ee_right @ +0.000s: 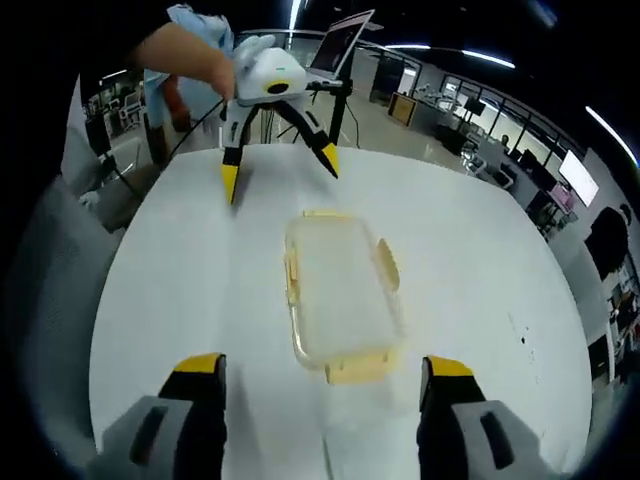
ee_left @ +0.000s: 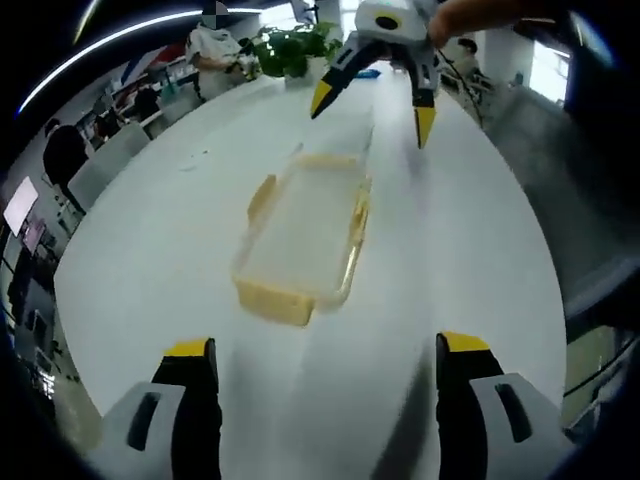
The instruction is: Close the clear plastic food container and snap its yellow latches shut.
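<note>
While the clear container (ee_left: 305, 235) lies flat on the white surface (ee_left: 470, 270) midway between the two tools, its lid appears seated and its yellow latches (ee_right: 360, 368) stand splayed outward, so judged not yet snapped. Left tool (ee_left: 325, 365) sits ahead of one short end, jaws spread wide and holding nothing. Right tool (ee_right: 325, 378) faces the opposite short end, likewise released and empty. Both approach from the ends, presumably to press those latches. Bare surface surrounds the container; edges lie well apart.
</note>
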Demonstrator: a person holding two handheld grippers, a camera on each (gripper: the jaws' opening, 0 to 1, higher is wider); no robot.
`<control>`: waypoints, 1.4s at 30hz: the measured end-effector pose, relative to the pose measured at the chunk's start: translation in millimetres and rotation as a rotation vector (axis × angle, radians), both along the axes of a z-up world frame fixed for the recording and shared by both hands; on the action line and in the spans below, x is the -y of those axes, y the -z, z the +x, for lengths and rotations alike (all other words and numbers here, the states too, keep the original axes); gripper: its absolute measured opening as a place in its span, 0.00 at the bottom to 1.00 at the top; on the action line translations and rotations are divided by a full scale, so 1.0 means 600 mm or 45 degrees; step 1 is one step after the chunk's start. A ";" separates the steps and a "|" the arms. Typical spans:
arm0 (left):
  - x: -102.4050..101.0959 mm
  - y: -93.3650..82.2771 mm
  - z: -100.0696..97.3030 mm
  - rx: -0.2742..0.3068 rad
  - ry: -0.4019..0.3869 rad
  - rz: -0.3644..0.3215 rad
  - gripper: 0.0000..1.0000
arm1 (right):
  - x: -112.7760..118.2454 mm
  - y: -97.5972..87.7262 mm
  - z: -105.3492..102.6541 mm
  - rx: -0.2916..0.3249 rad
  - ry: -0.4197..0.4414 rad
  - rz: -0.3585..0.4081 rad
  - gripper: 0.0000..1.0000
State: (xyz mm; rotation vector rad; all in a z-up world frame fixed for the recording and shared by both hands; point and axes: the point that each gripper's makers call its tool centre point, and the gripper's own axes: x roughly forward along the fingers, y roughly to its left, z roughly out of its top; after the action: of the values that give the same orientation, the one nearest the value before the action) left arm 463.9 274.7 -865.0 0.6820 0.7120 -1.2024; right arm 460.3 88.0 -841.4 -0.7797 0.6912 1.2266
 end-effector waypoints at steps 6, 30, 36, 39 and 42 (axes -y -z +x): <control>0.005 0.002 0.020 -0.015 0.043 0.006 0.85 | -0.001 0.013 0.016 -0.024 -0.055 -0.044 0.75; 0.017 0.029 0.062 -0.112 0.318 0.156 0.63 | 0.009 0.068 0.064 -0.146 -0.225 -0.324 0.50; 0.024 0.022 0.067 -0.113 0.333 0.168 0.45 | 0.002 0.078 0.068 -0.197 -0.218 -0.369 0.42; 0.031 0.022 0.063 -0.113 0.347 0.178 0.42 | -0.002 0.080 0.068 -0.202 -0.225 -0.377 0.38; 0.037 0.022 0.066 -0.111 0.333 0.173 0.37 | -0.007 0.080 0.067 -0.216 -0.213 -0.377 0.38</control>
State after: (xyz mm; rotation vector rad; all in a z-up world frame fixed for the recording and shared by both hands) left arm 503.4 252.7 -878.0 0.8594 0.7999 -1.4393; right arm 500.6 91.9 -889.3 -1.0009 0.9771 1.3708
